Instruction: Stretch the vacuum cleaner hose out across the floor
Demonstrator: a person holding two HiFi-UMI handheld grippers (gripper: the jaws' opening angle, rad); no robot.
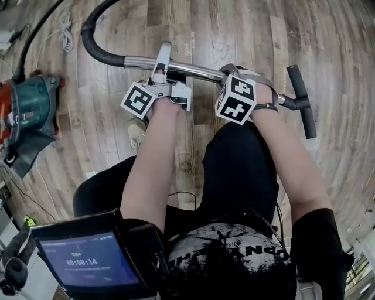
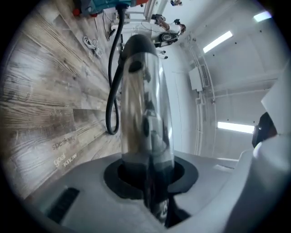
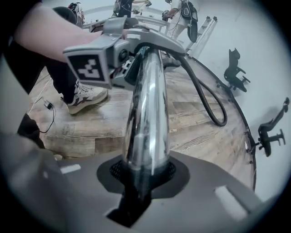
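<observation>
The tube (image 1: 199, 71) is being clamped between the jaws of both the left gripper (image 1: 161, 69) and the right gripper (image 1: 237, 73), with the hose (image 1: 96, 50) curving off beyond the left jaws toward the vacuum (image 1: 29, 111), so the tube is probably best being drawn steadily away from it.

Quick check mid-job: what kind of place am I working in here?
Probably an indoor lab or studio set, not a home: wood-plank floor, white walls with strip lights, plus a ladder and other people with equipment behind.
</observation>
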